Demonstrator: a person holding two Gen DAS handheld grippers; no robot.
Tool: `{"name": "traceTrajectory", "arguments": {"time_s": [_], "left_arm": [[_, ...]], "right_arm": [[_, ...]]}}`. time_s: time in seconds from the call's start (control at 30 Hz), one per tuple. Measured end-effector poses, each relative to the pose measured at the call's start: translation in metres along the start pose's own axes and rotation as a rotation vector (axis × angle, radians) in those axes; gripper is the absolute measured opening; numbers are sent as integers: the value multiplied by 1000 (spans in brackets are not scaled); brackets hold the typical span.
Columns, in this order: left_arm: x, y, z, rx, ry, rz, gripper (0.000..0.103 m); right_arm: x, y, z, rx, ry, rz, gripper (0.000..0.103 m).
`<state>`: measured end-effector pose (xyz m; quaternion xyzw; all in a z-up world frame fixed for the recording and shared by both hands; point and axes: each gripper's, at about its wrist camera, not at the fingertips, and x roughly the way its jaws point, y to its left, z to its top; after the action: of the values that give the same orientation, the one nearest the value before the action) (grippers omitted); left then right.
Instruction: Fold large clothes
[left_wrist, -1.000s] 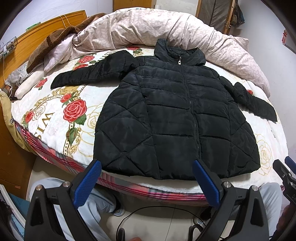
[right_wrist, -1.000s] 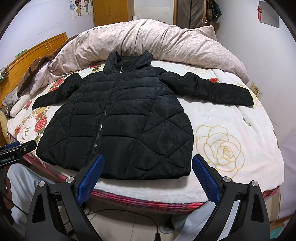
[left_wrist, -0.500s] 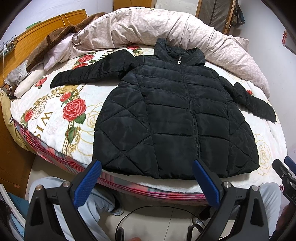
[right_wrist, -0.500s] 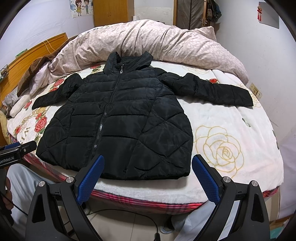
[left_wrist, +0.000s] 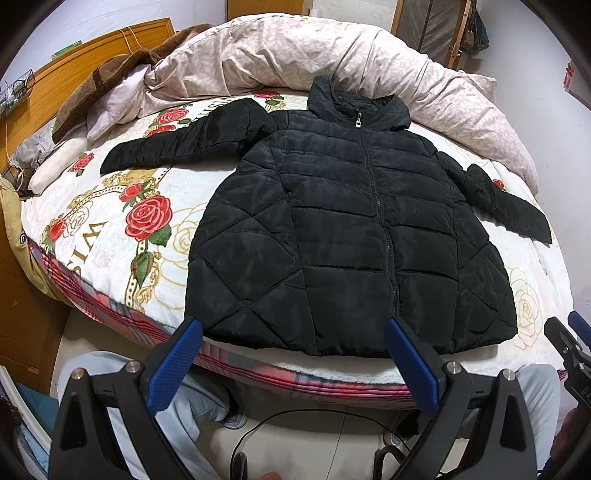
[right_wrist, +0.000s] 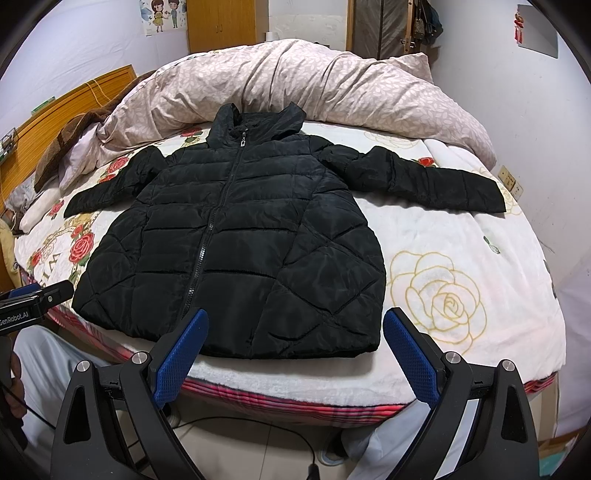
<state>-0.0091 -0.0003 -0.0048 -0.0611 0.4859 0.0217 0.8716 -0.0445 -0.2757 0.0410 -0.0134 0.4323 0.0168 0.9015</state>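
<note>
While both jaws gape empty, black jacket (left_wrist: 343, 236) flat on bed (right_wrist: 461, 236), hem just beyond them

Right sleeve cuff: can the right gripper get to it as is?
Probably yes. The cuff lies flat on the bare blanket, nothing on it, and the right gripper is open and empty.
</note>
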Motion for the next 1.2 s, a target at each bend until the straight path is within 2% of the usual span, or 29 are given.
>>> {"name": "traceTrajectory", "arguments": {"time_s": [0.7,1.2], "left_arm": [[5,-5,-7,1,11,-2,100],[38,11,15,-9,48,14,100]], "right_arm": [[4,1,-1,-6,7,-2,96],[39,16,19,-63,52,14,96]]}}
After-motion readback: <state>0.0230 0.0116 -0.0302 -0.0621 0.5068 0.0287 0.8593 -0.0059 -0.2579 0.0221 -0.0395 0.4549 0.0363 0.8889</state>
